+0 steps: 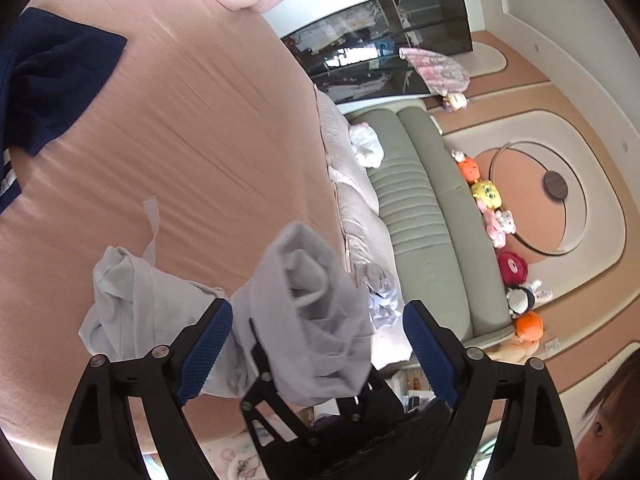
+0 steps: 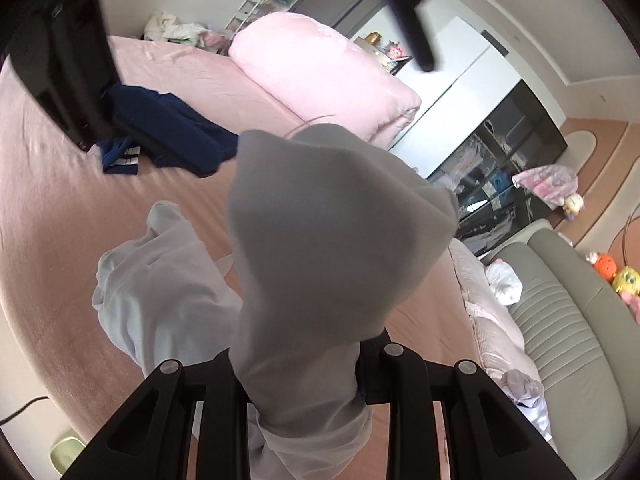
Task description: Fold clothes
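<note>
**Soft grey garment hangs from one gripper over the bed**

The grey garment (image 2: pixel 320 240) is soft, thin and light. It droops and bunches in loose folds, so I think it slips and flops easily. A good place to hold it looks like an edge or corner, not the lumpy middle. Part of it is lifted up; the rest lies crumpled on the pink sheet (image 1: pixel 180 120), near the bed's right edge.

The right gripper (image 2: pixel 304 364) is pinching the cloth, fingers pressed tight on it. The left gripper (image 1: pixel 318 344) is spread wide, with the cloth hanging between its bumpy blue pads (image 1: pixel 208 348).

Farther left lies a dark blue garment (image 1: pixel 52 76) with white stripes. A puffy pink quilt (image 2: pixel 320 76) sits at the far side. A ribbed green bench (image 1: pixel 420 216) stands on the right.
</note>
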